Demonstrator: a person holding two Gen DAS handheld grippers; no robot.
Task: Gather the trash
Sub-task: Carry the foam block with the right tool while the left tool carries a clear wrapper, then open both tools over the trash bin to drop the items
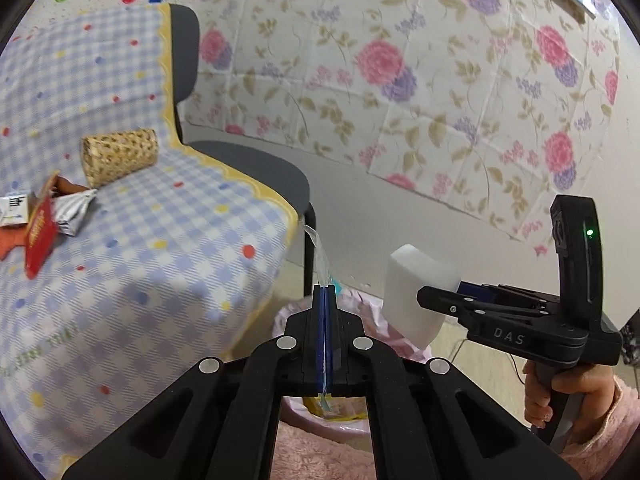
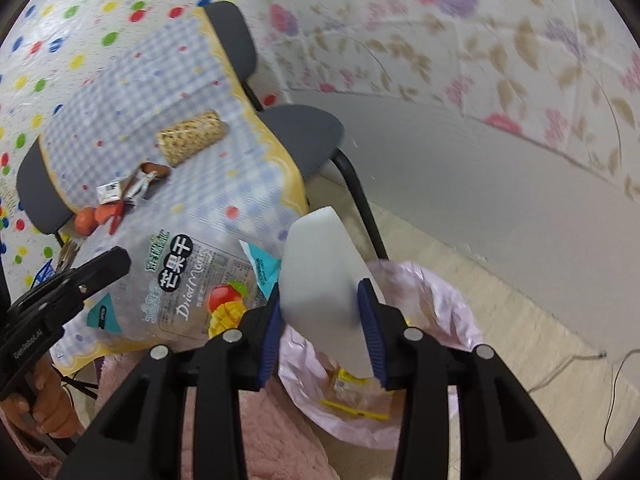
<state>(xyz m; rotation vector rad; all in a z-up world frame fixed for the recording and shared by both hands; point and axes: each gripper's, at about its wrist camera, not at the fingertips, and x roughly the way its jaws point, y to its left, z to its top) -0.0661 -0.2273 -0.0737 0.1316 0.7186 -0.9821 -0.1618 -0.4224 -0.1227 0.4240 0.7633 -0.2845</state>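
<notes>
Our right gripper [image 2: 324,312] clamps a white foam block [image 2: 320,272] above the pink-lined trash bin [image 2: 448,312]; our left gripper [image 1: 325,292] is pinched shut on the dried mango bag [image 2: 180,292], seen edge-on from its own camera. We should centre each piece over the bin mouth before releasing, foam first. Wrappers [image 1: 44,208] and a patterned roll [image 1: 120,156] remain on the chair's checked cloth [image 1: 180,220].
</notes>
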